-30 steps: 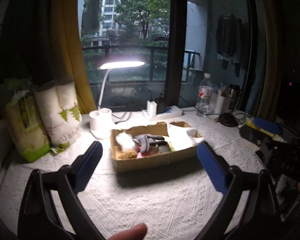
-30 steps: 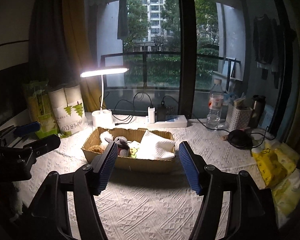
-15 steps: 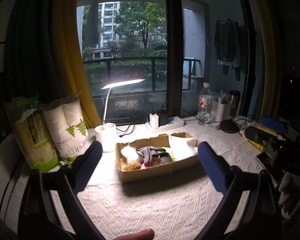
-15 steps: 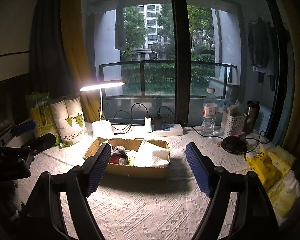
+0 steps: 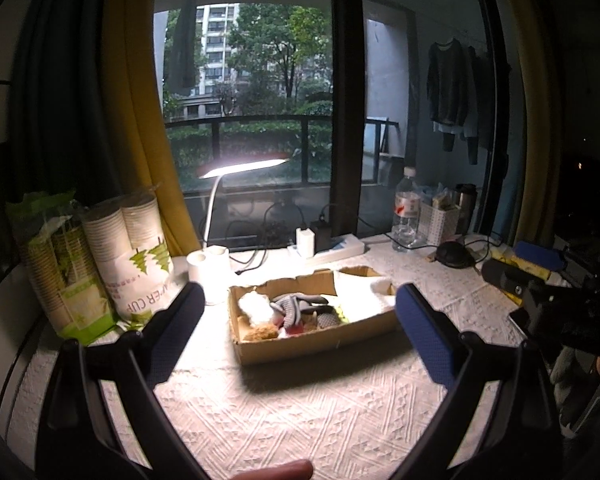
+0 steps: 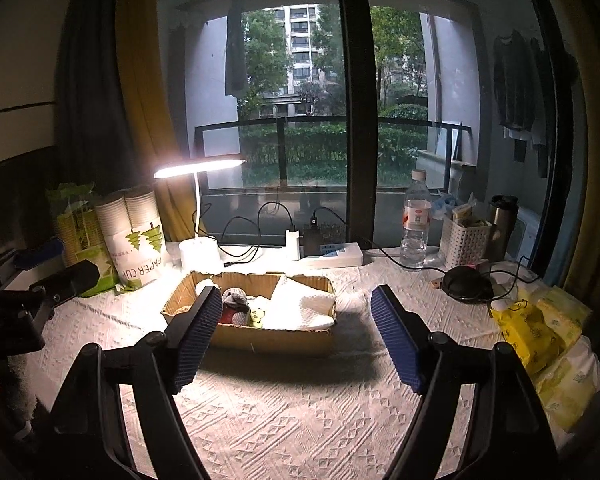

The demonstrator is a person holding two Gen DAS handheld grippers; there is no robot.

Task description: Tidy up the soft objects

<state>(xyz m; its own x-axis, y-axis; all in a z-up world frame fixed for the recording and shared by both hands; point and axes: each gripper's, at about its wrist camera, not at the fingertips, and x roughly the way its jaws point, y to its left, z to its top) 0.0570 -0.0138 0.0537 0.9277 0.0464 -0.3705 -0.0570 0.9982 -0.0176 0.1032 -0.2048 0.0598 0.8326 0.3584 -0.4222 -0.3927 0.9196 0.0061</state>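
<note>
A shallow cardboard box (image 5: 312,340) stands on the white textured tablecloth (image 5: 300,412). It holds a white fluffy item (image 5: 254,307), a grey striped sock (image 5: 290,307), a brown furry piece (image 5: 262,333) and a folded white towel (image 5: 364,294). The box also shows in the right wrist view (image 6: 272,338) with the towel (image 6: 300,306). My left gripper (image 5: 300,332) is open and empty, back from the box. My right gripper (image 6: 296,336) is open and empty, also short of the box.
A lit desk lamp (image 6: 198,204) and paper cup packs (image 6: 134,240) stand at back left. A power strip (image 6: 332,254), water bottle (image 6: 416,220), white basket (image 6: 464,240) and flask sit along the window. Yellow tissue packs (image 6: 540,332) lie right.
Both grippers have pulled back and risen, so the box looks smaller and farther. Both stay open and empty.
</note>
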